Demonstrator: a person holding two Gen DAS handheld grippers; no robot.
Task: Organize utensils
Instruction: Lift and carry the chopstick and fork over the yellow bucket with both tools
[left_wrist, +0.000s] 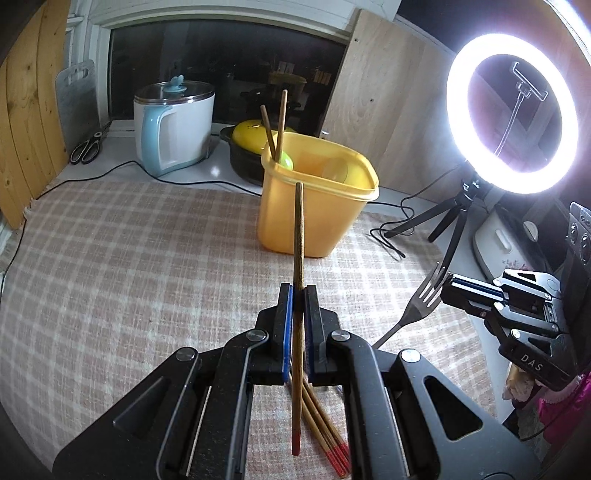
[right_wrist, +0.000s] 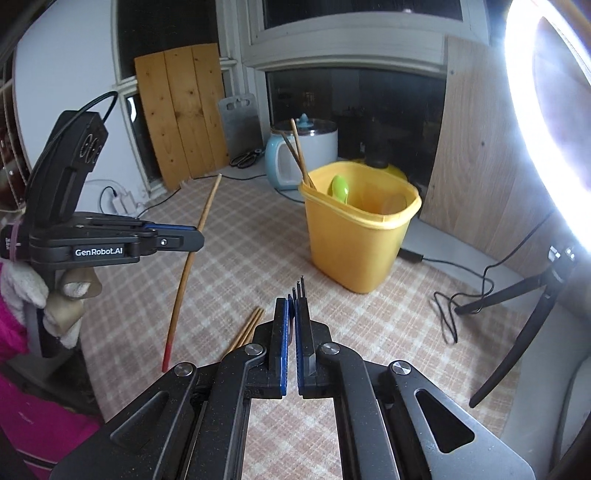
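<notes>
My left gripper (left_wrist: 298, 290) is shut on a long wooden chopstick (left_wrist: 297, 236) with a red end, held above the checked tablecloth and pointing at the yellow container (left_wrist: 317, 214). Two chopsticks (left_wrist: 275, 125) and a green spoon (left_wrist: 284, 160) stand in that container. Several more red-tipped chopsticks (left_wrist: 328, 432) lie on the cloth under the gripper. At the right, my right gripper (left_wrist: 445, 284) is shut on a metal fork (left_wrist: 415, 312). In the right wrist view the fork's tines (right_wrist: 298, 286) poke out past the right gripper (right_wrist: 294, 306), and the left gripper (right_wrist: 201, 238) holds its chopstick (right_wrist: 190, 254) tilted, left of the container (right_wrist: 354, 243).
A lit ring light (left_wrist: 511, 110) on a tripod (left_wrist: 443, 229) stands at the right, with cables (right_wrist: 454, 306) trailing over the cloth. Behind the container are a white and blue electric pot (left_wrist: 173, 125), a black pot with a yellow lid (left_wrist: 247, 147), scissors (left_wrist: 88, 147) and wooden boards (right_wrist: 181, 110).
</notes>
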